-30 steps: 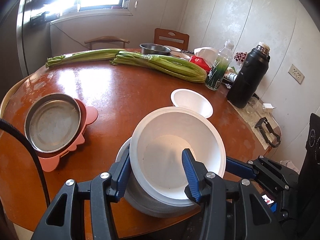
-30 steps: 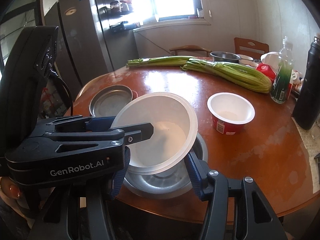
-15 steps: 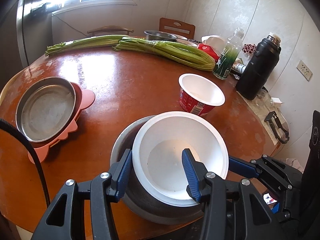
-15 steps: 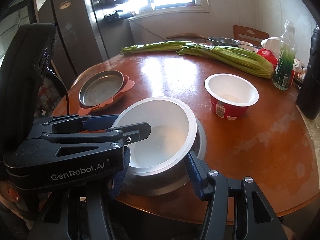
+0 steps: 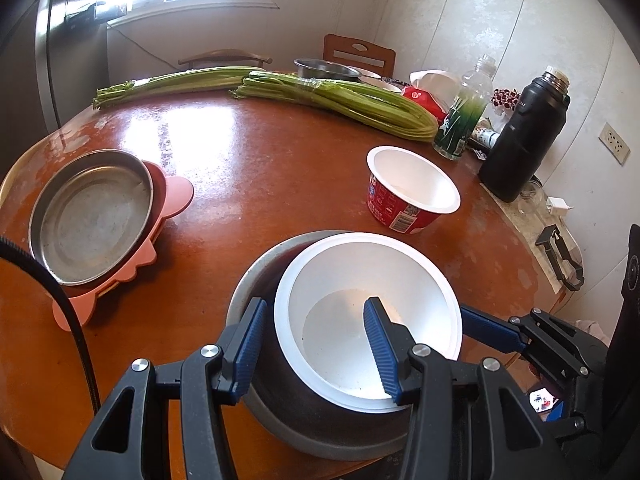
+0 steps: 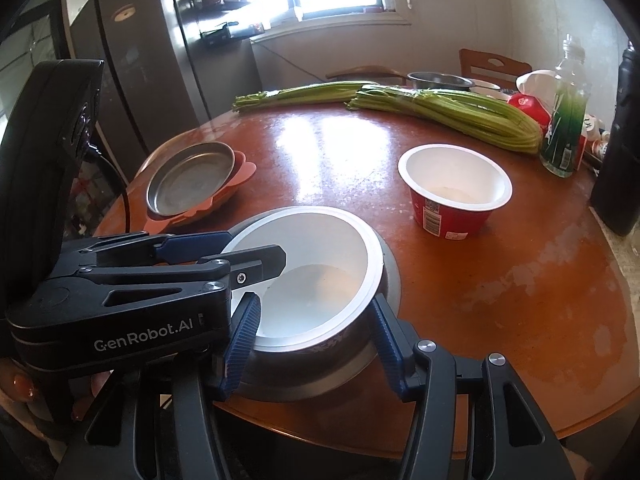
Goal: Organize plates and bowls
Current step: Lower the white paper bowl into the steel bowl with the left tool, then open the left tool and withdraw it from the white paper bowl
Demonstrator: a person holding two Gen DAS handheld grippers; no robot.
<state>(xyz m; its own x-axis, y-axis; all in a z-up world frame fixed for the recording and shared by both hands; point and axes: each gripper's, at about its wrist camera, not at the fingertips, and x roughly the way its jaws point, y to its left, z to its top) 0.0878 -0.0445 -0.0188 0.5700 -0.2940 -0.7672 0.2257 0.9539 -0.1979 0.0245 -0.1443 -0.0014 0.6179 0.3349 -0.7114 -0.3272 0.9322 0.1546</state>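
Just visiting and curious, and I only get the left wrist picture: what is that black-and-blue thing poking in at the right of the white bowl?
Observer: A second pair, the right tongs. Their own camera shows their fingers straddling the near part of the white bowl.
Visitor: Who holds my pair?
Observer: A person's hand, nails painted, shows under the left tongs.
Visitor: Is the bowl plain outside?
Observer: No, a purplish pattern shows low on its outer wall.
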